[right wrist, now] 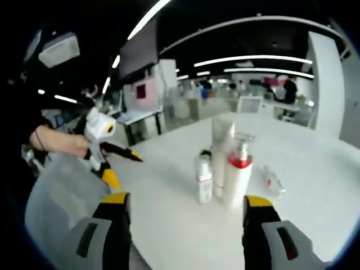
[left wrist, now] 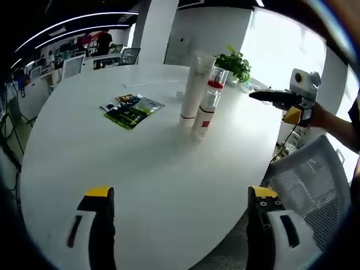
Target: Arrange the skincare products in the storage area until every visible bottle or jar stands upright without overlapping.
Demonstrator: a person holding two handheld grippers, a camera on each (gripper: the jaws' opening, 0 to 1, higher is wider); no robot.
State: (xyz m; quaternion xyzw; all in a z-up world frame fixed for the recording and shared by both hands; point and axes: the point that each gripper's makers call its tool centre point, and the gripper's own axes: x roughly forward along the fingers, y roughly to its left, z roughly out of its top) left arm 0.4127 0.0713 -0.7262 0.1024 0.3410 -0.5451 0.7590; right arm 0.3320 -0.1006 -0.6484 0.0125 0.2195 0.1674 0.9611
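Three skincare products stand upright close together on the white round table (left wrist: 112,163): a tall white tube (left wrist: 194,90) (right wrist: 222,149), a pump bottle with a red band (left wrist: 212,84) (right wrist: 238,171) and a small white bottle with a red label (left wrist: 203,120) (right wrist: 204,181). Another small bottle (right wrist: 273,181) lies flat on the table just past them. My left gripper (left wrist: 181,194) is open and empty, well short of the group, and appears from the left (right wrist: 121,151). My right gripper (right wrist: 187,201) is open and empty too, hovering beside the products (left wrist: 270,97).
Green packets (left wrist: 132,109) lie on the table left of the bottles. A potted plant (left wrist: 233,63) stands behind them. A grey mesh chair (left wrist: 315,174) (right wrist: 56,191) sits at the table's edge. Desks and people fill the office behind.
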